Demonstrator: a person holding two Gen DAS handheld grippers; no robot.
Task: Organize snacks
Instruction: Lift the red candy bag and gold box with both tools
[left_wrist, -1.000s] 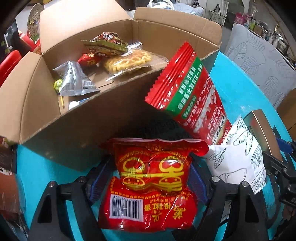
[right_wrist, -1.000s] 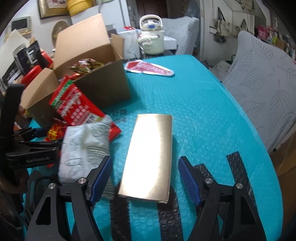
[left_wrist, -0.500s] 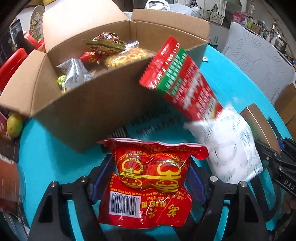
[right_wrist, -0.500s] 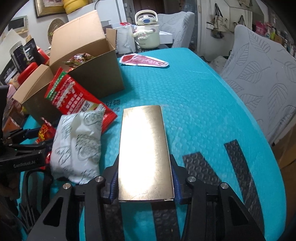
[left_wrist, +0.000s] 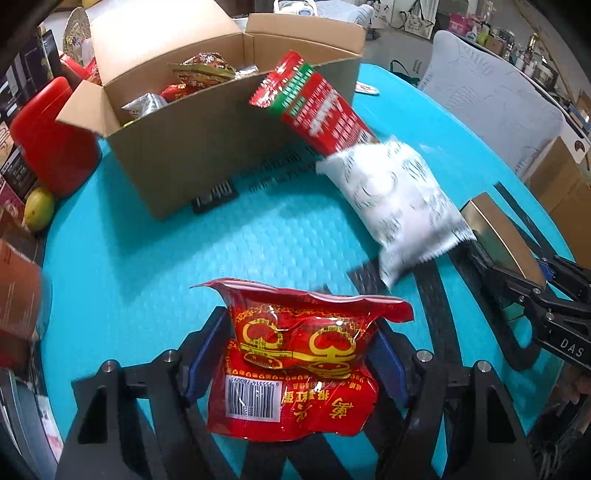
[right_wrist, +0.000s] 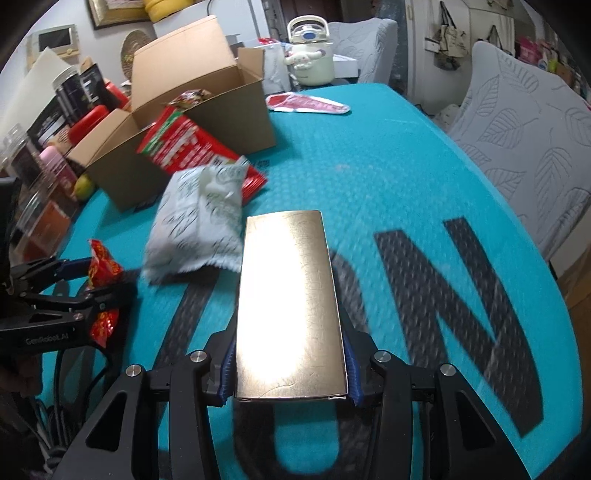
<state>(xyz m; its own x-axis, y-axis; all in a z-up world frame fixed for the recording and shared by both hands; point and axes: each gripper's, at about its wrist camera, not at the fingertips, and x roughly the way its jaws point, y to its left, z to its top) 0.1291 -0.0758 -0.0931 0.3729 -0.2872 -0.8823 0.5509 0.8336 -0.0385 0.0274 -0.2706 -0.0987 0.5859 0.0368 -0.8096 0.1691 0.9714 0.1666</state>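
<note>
Bubbled teal mat (right_wrist: 369, 177) underlies crinkly red packet (left_wrist: 295, 365) and glossy gold box (right_wrist: 290, 306).

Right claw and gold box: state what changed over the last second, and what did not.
The right claw, open around the gold box a second ago, has shut on it and lifted it off the teal table. The left claw still holds the red snack packet, now farther back from the cardboard box.

Room's lit pretty evenly from above. Big white glare is blowing out the gold box (right_wrist: 291, 306). The white bag (left_wrist: 397, 206) and the table (right_wrist: 424, 192) look smeared with motion blur. Heavy fisheye bend, and black vignette in the corners.
</note>
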